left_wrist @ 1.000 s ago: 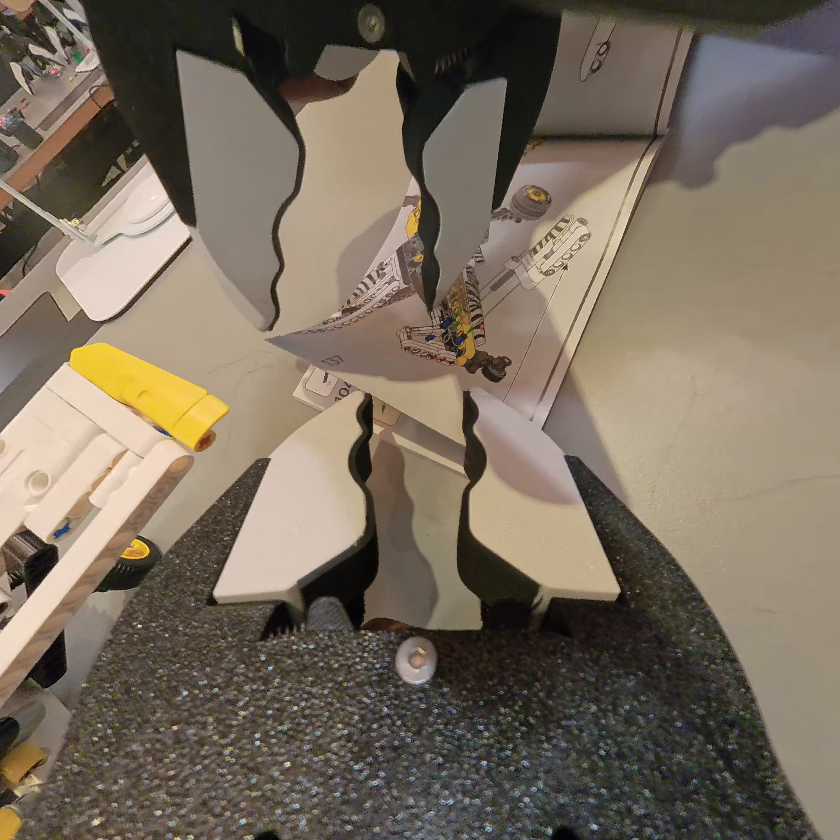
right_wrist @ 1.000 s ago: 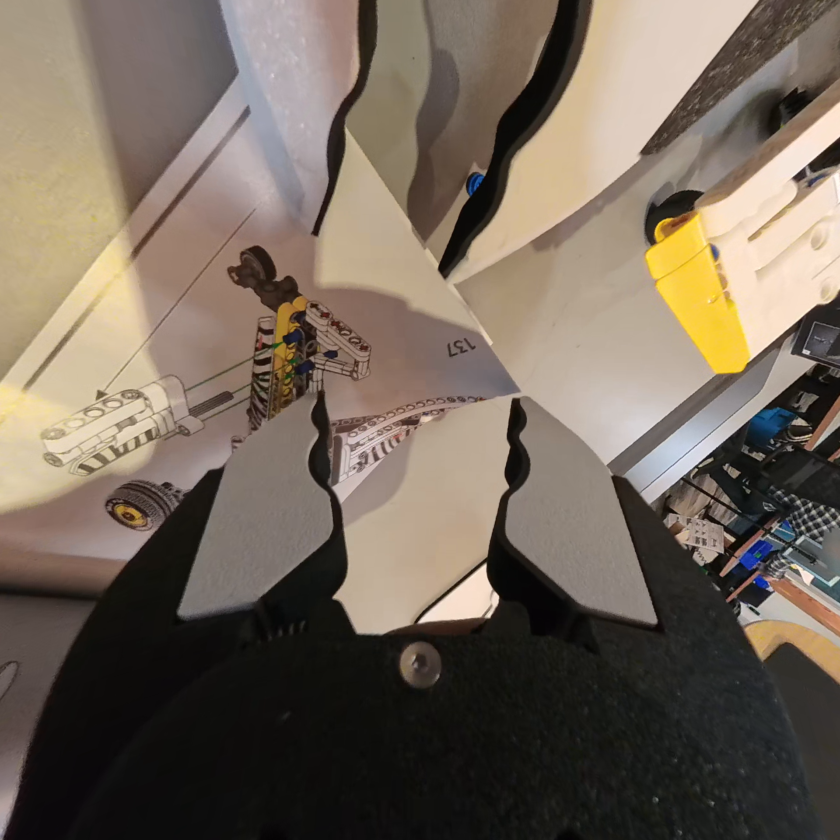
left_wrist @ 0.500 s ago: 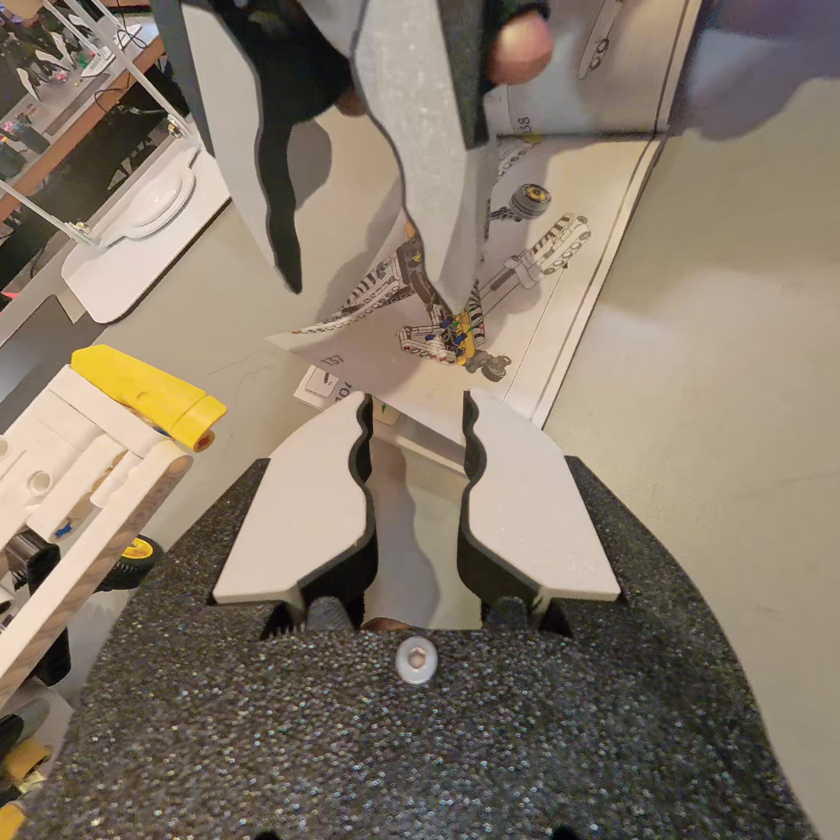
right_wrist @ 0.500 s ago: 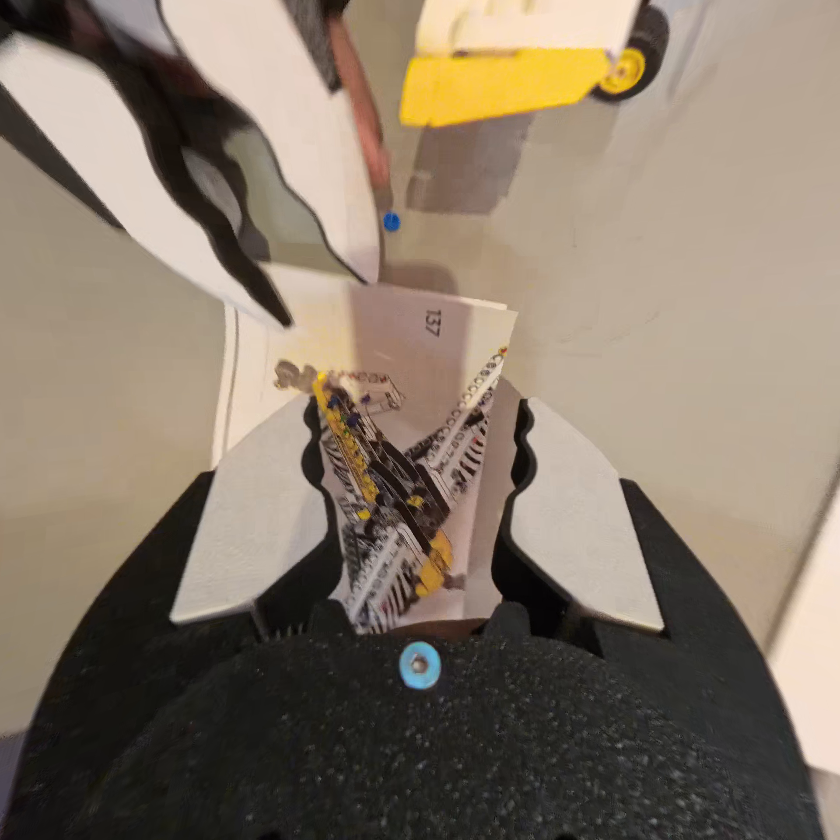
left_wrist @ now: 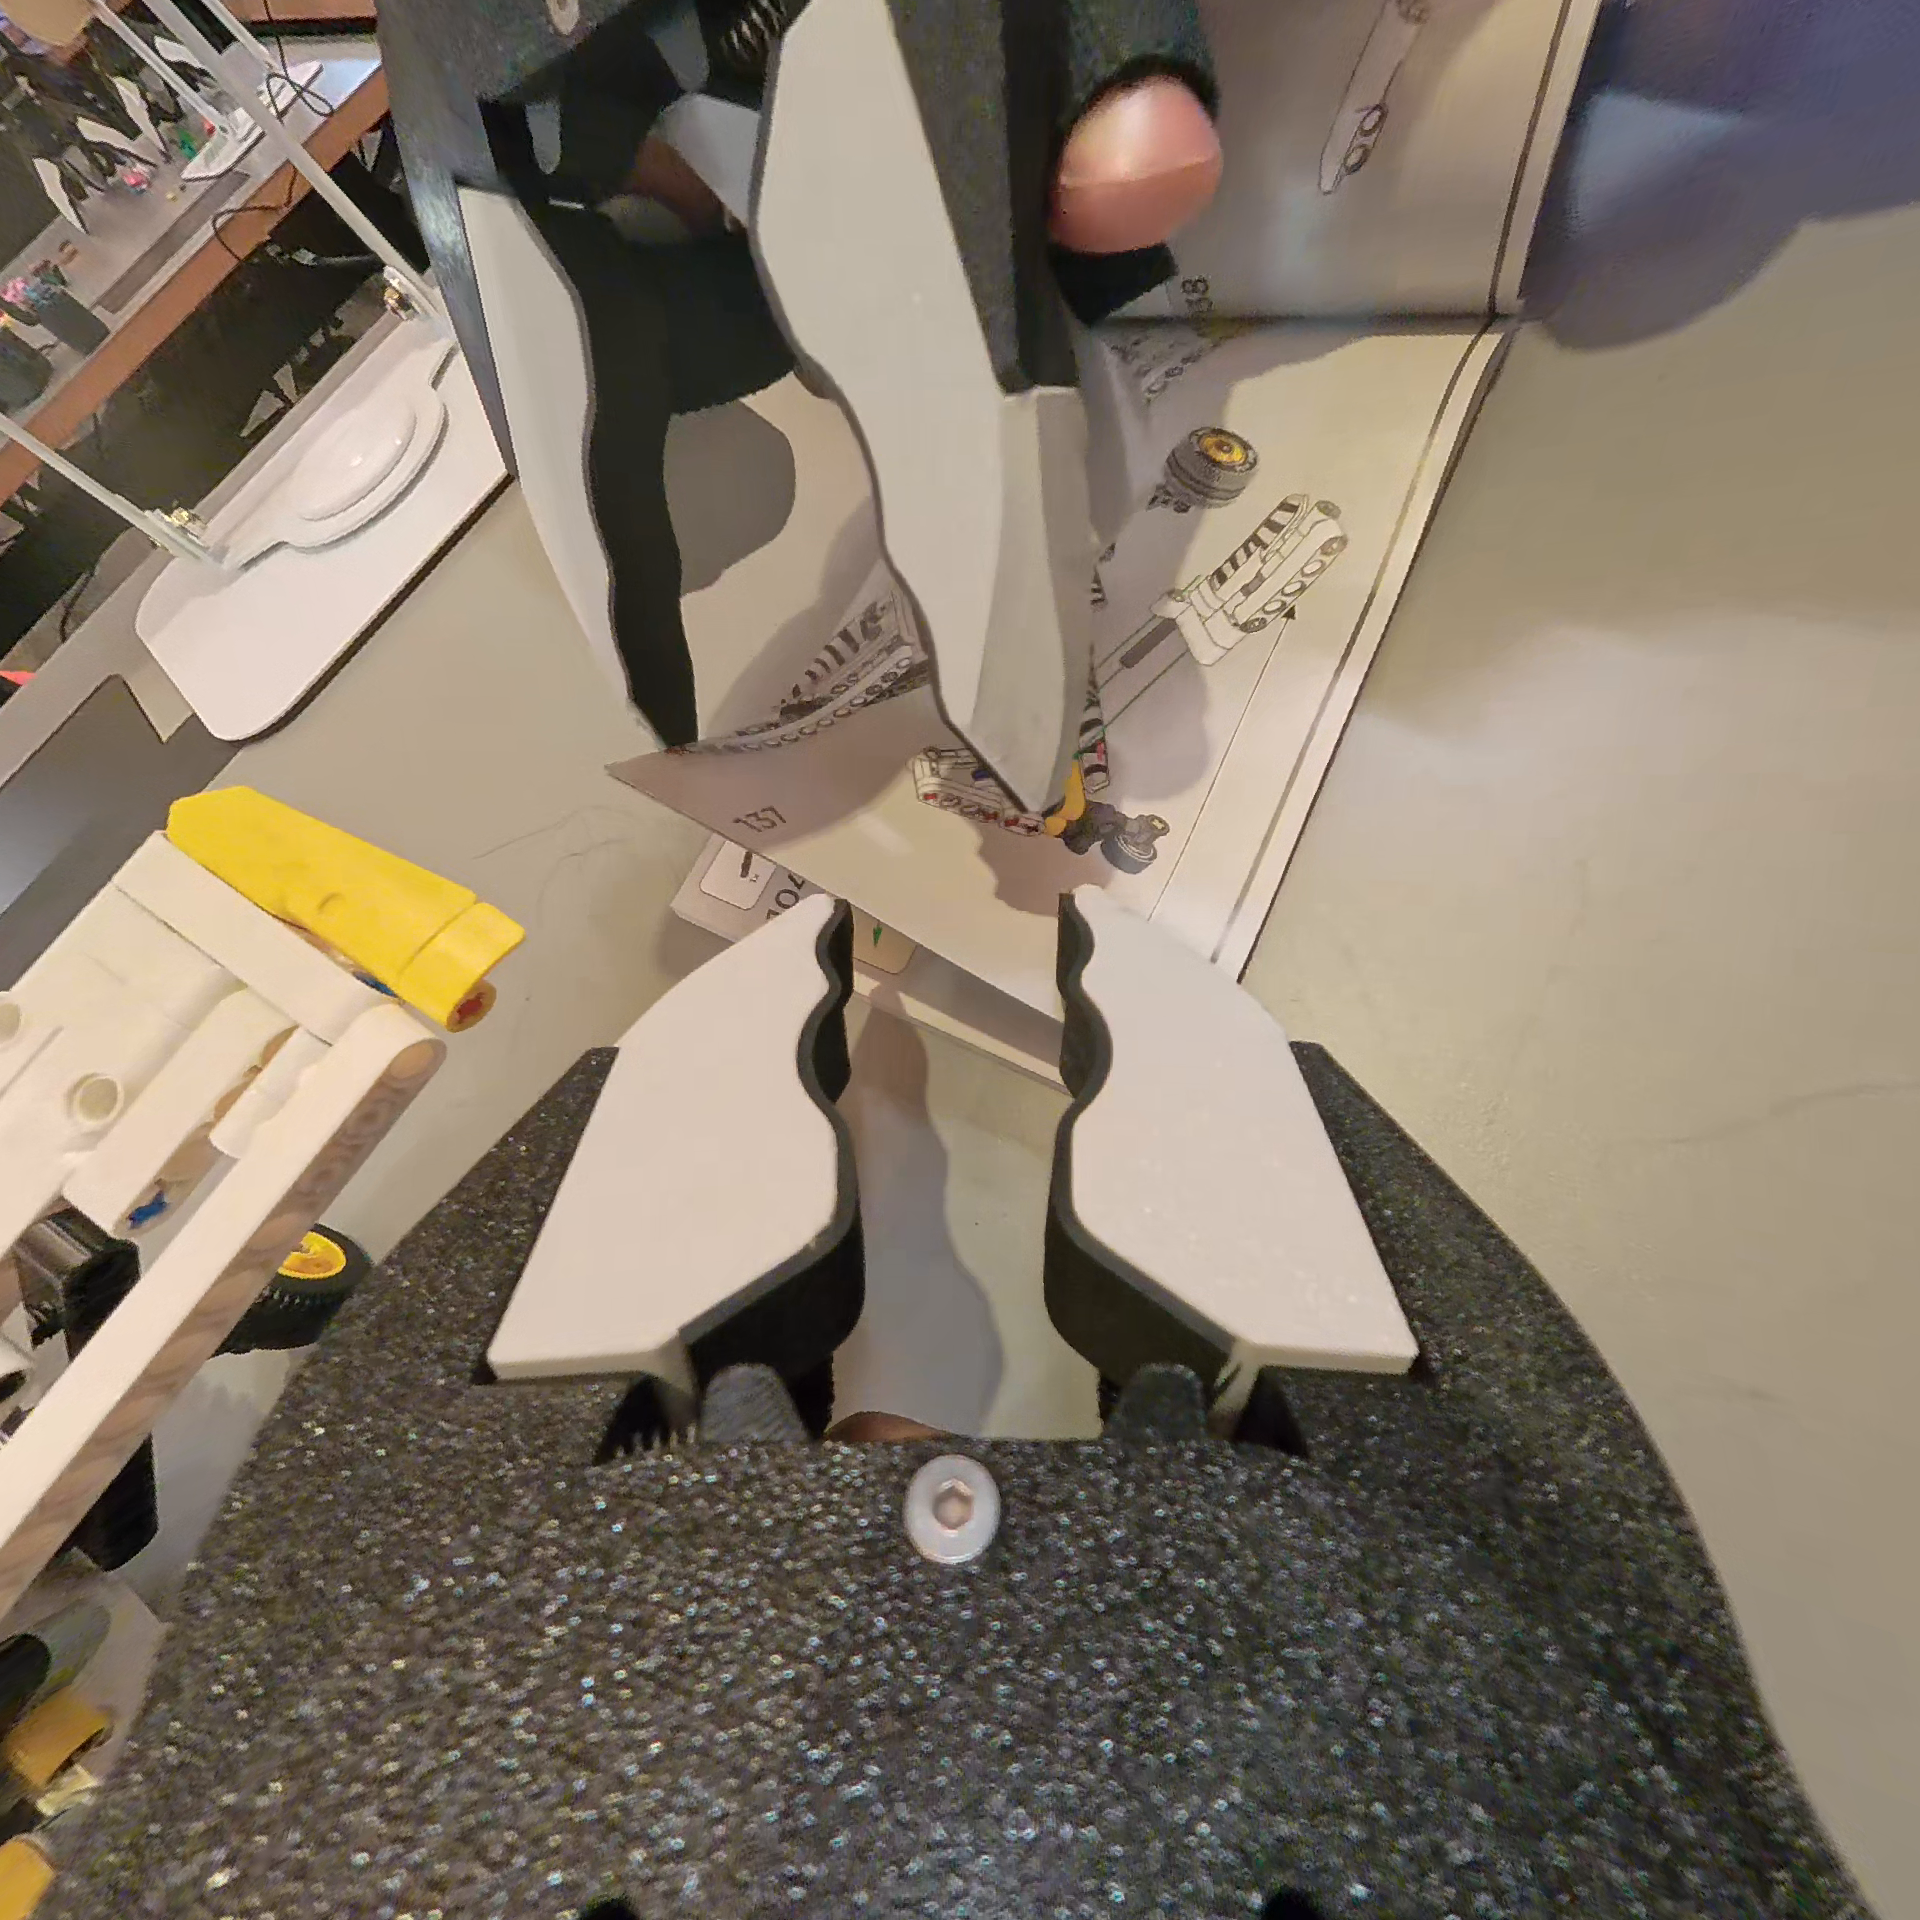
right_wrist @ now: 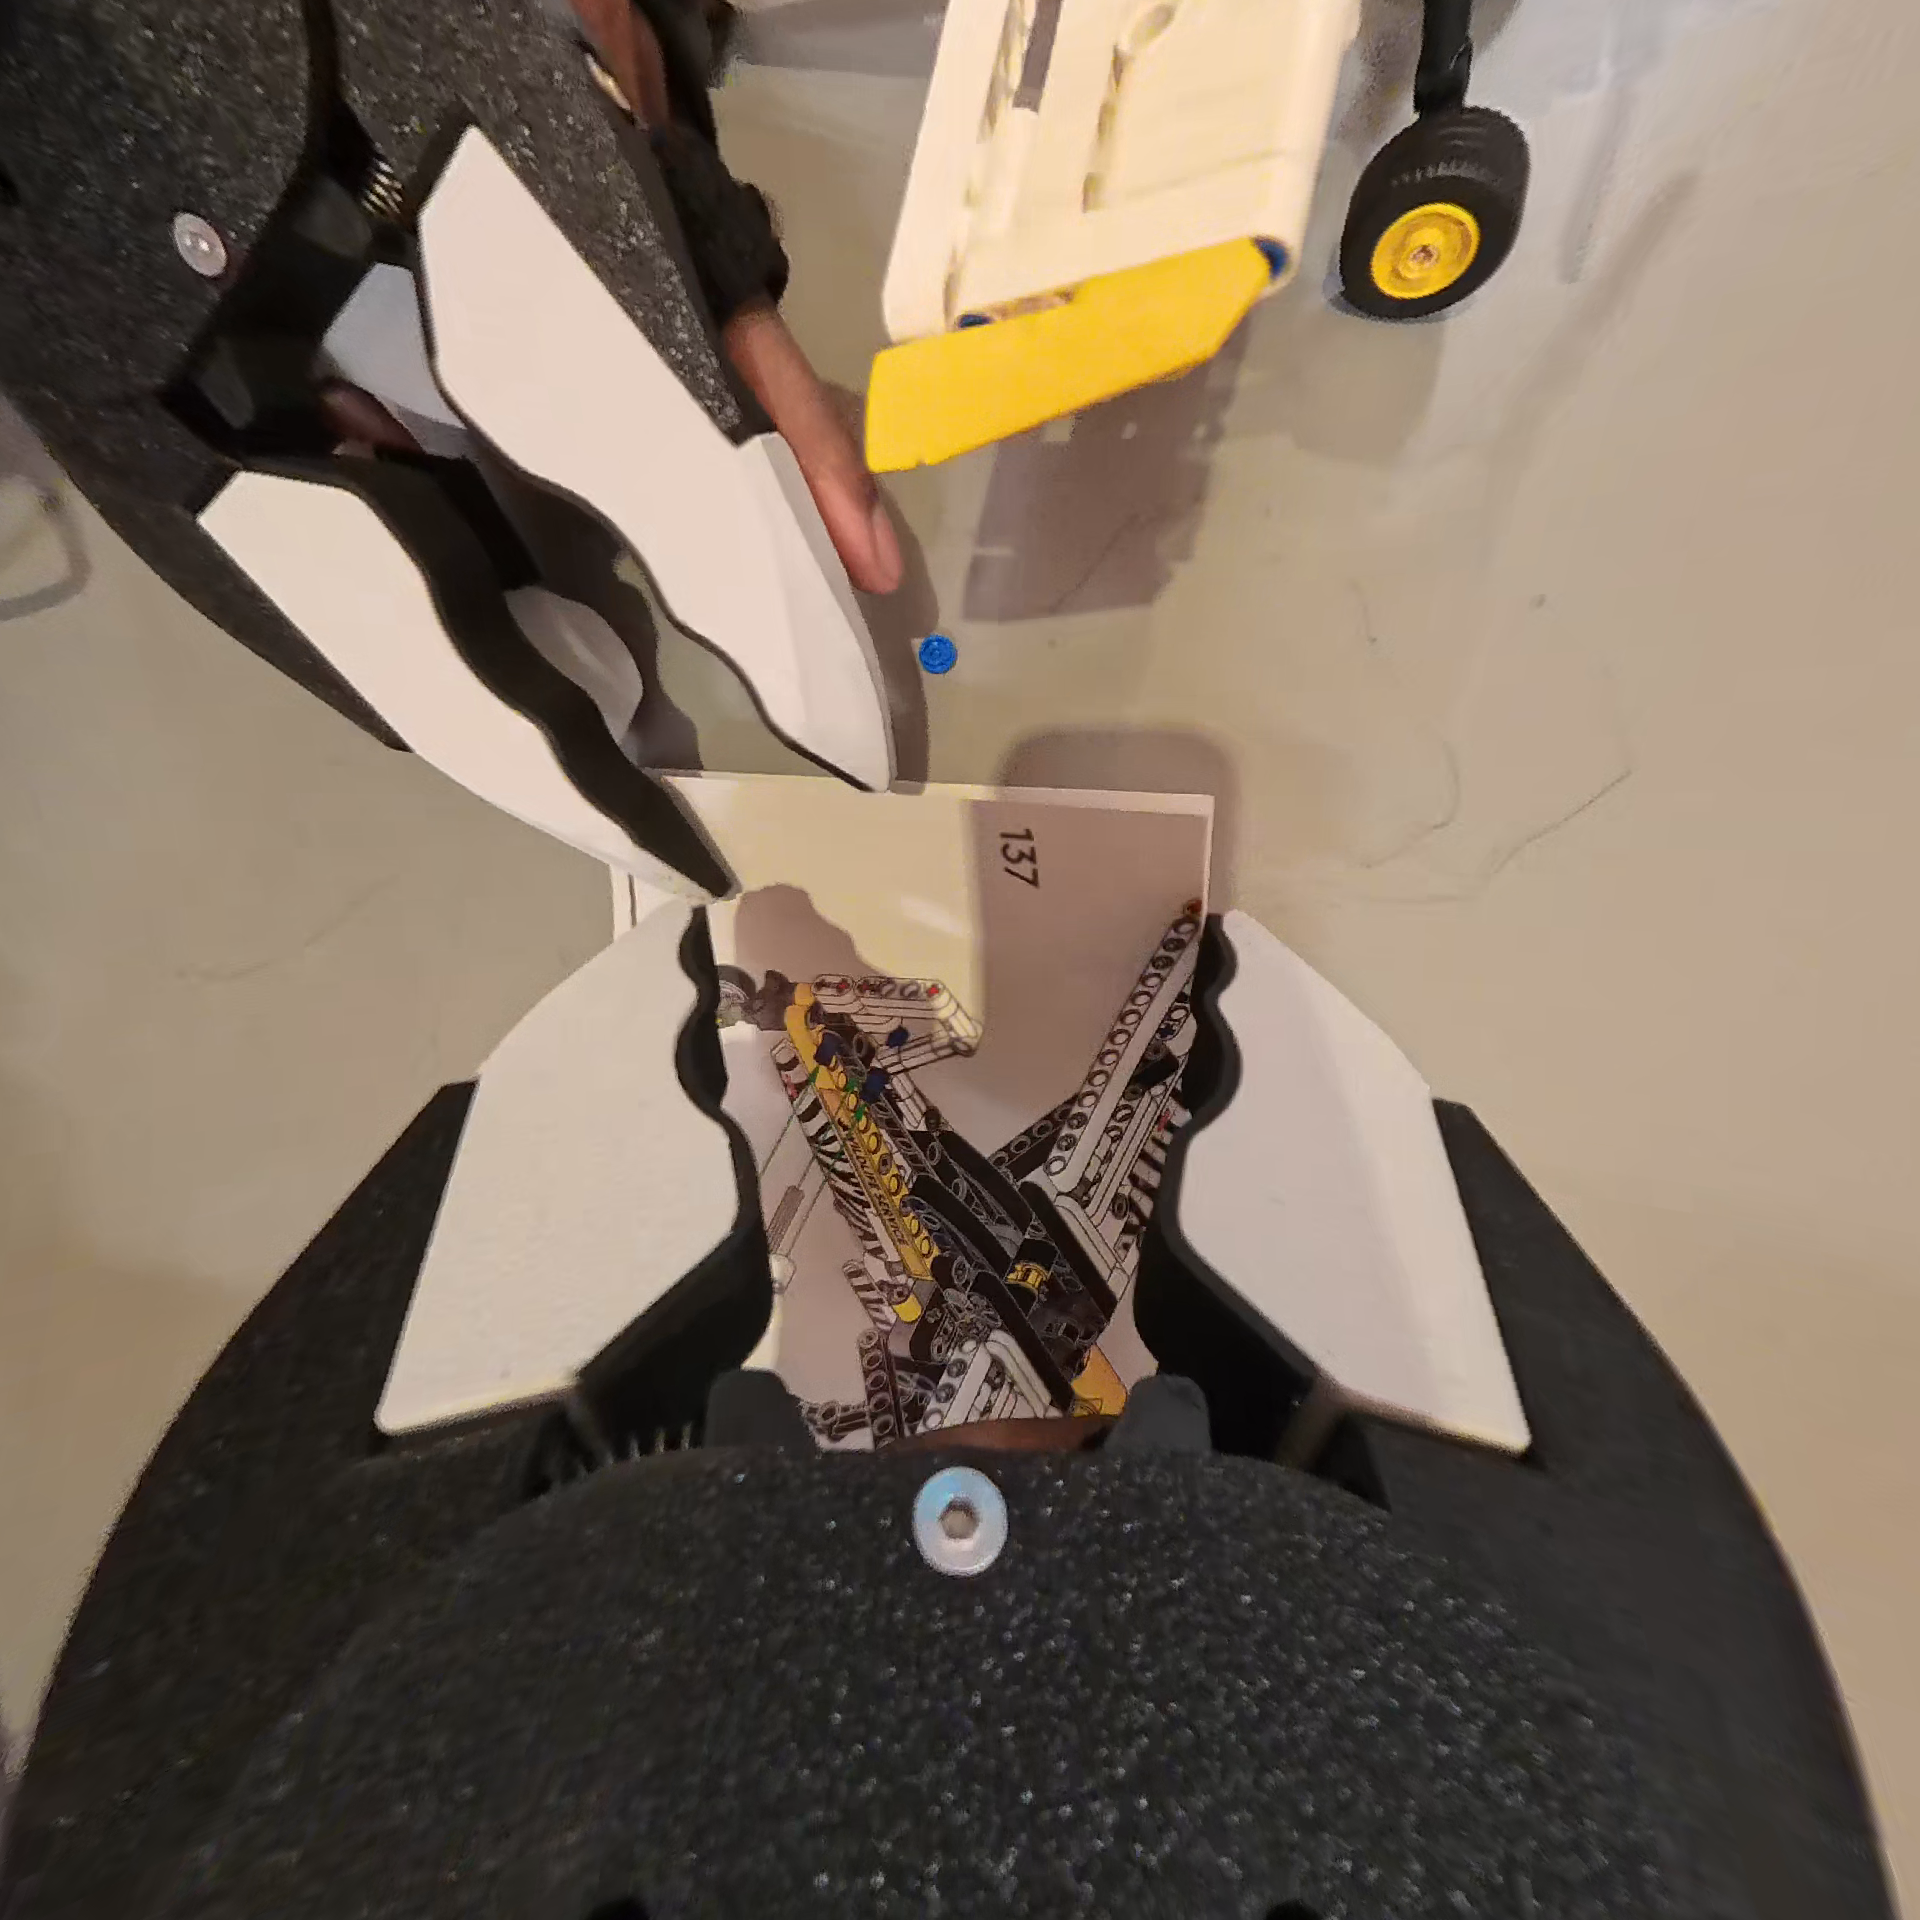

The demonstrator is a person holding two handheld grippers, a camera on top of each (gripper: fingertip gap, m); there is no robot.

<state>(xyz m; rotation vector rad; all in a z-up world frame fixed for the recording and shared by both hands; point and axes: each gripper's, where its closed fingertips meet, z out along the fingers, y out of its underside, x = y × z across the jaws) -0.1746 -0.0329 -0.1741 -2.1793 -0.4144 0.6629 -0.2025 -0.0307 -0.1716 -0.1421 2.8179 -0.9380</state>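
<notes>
both tongs stand open and grip nothing: the left tongs (left_wrist: 956, 914) narrowly parted, tips at the near edge of the instruction booklet (left_wrist: 1226, 665), the right tongs (right_wrist: 951, 925) wide, straddling its lifted page (right_wrist: 1091, 904). beside the booklet on the grey table (left_wrist: 1558, 935) sits a white and yellow toy model (right_wrist: 1101, 208), with a small blue stud (right_wrist: 937, 656) near it.

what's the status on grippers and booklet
Left gripper jaws apart, empty, over booklet edge. Right gripper jaws wide, lifted page curled between. Toy vehicle beside.

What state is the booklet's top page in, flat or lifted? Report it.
Lifted. The page curls up off the booklet, its corner raised above the sheets beneath, between the right gripper's open jaws.
</notes>
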